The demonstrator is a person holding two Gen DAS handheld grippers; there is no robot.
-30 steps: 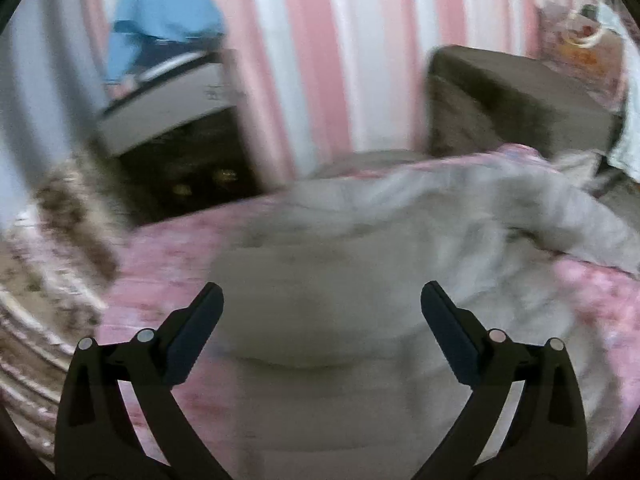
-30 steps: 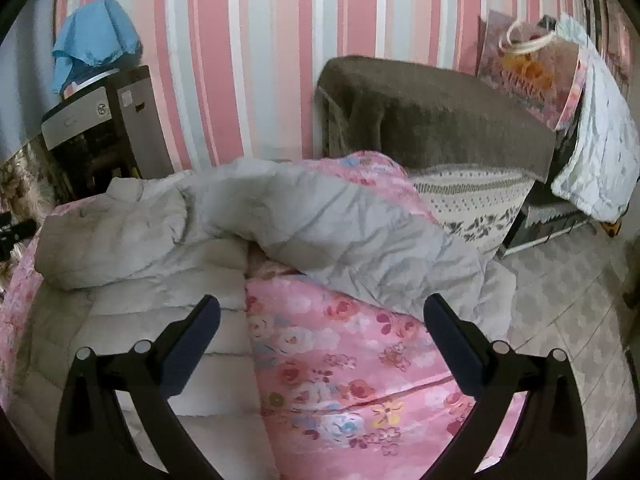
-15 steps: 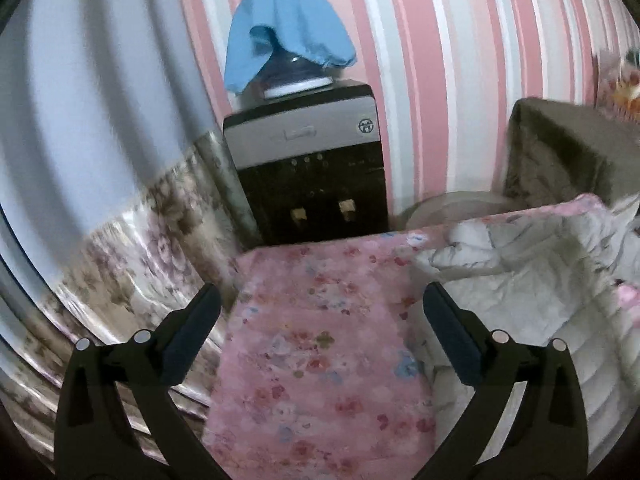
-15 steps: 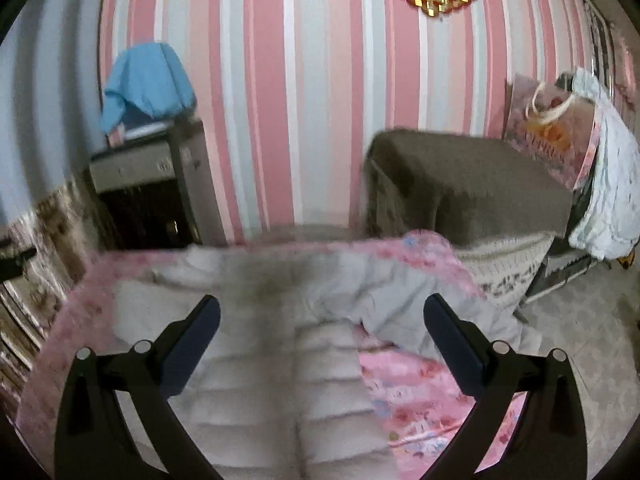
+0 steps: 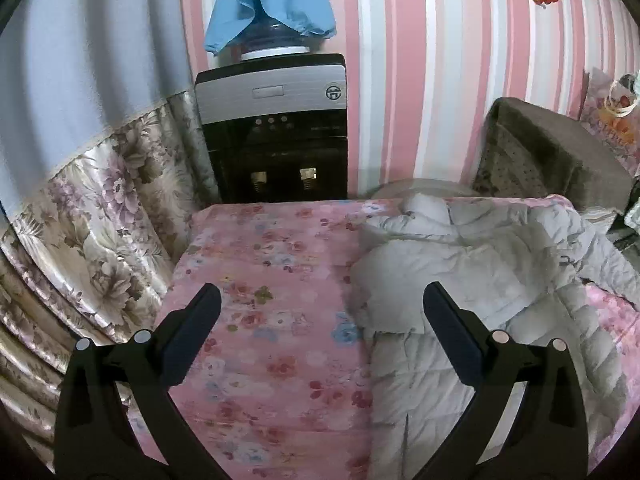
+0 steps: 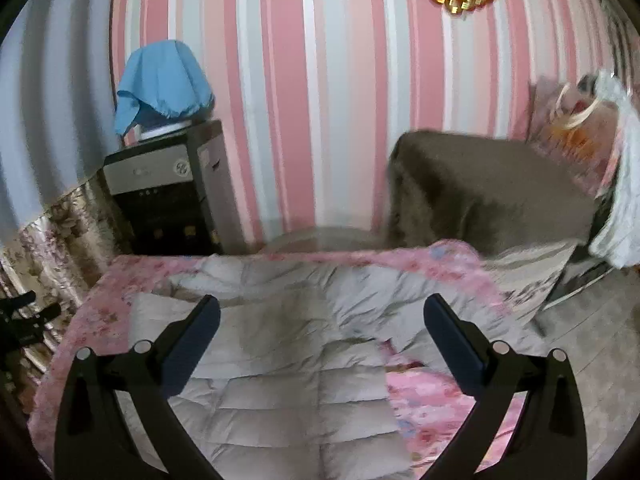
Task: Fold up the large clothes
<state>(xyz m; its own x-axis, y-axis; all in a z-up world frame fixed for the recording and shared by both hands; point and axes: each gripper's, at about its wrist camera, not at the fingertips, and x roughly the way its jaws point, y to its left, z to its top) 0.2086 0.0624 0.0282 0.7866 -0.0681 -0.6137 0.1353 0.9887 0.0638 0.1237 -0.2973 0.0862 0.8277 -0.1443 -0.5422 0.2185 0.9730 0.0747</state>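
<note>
A light grey quilted puffer jacket (image 6: 288, 344) lies spread on a table under a pink floral cloth (image 5: 272, 280). One sleeve is folded across the chest and the other sleeve (image 6: 452, 300) trails toward the table's right edge. In the left wrist view the jacket (image 5: 480, 280) lies right of centre. My left gripper (image 5: 320, 304) is open and empty, held above the bare cloth left of the jacket. My right gripper (image 6: 320, 316) is open and empty, held above the jacket's chest.
A black and silver water dispenser (image 5: 276, 128) with a blue cloth (image 5: 272, 0) over its bottle stands against the striped wall behind the table. A brown covered cabinet (image 6: 492, 192) stands at the right. Floral curtains (image 5: 100, 220) hang at the left. Bags (image 6: 580, 120) sit at the far right.
Both grippers have pulled back and lifted from the jacket. The left one has swung left over bare cloth. The right one has moved left from over the sleeve and cloth to the chest.
</note>
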